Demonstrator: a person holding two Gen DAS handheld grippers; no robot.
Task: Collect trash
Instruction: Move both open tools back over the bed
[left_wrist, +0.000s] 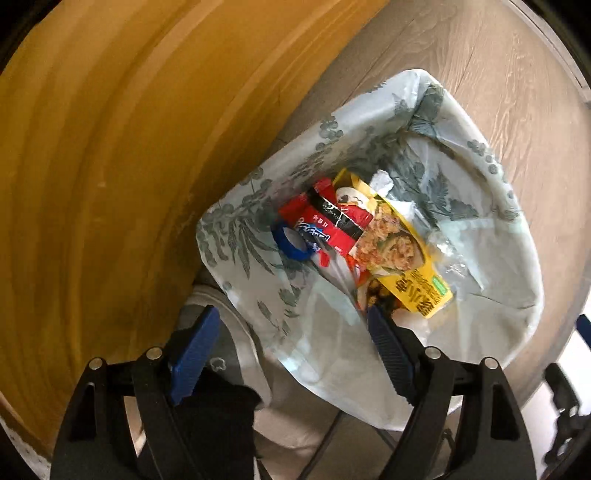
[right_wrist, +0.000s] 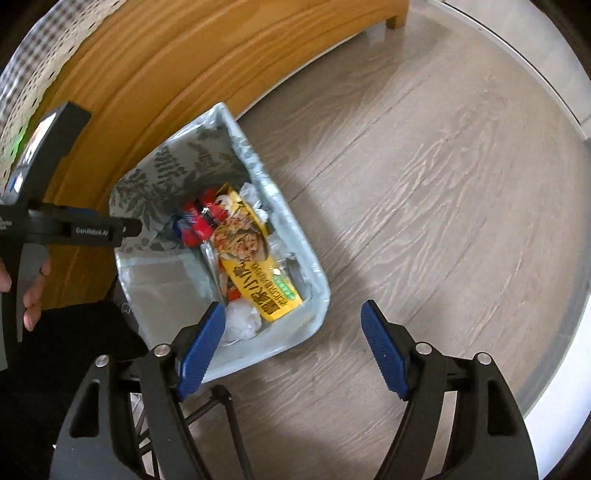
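- The floor (right_wrist: 424, 192) of pale grey wood-look planks carries everything here; a wall of honey-coloured wooden furniture (right_wrist: 155, 74) runs along its far-left side.
- The trash bin (left_wrist: 498, 206), lined with a pale bag printed with grey-green leaves, stands on the floor right against that wooden furniture.
- Inside the bin lies the trash: a yellow food packet (left_wrist: 402, 254) with a picture of a cooked dish is on top, towards the bin's right side.
- A red snack wrapper (left_wrist: 328, 225) lies just beside the packet, on the furniture side.
- Crumpled clear plastic (right_wrist: 242, 319) sits at the bin's near end (pale and hard to make out).
- A blue ring (left_wrist: 291, 242) rests beside the red wrapper, at the bin's furniture-side wall.
- The left tongs (left_wrist: 291, 332) hang over the bin's near-left corner, spread wide, with nothing between them.
- The right tongs (right_wrist: 293, 332) hover over the bin's near-right rim, likewise spread and empty.
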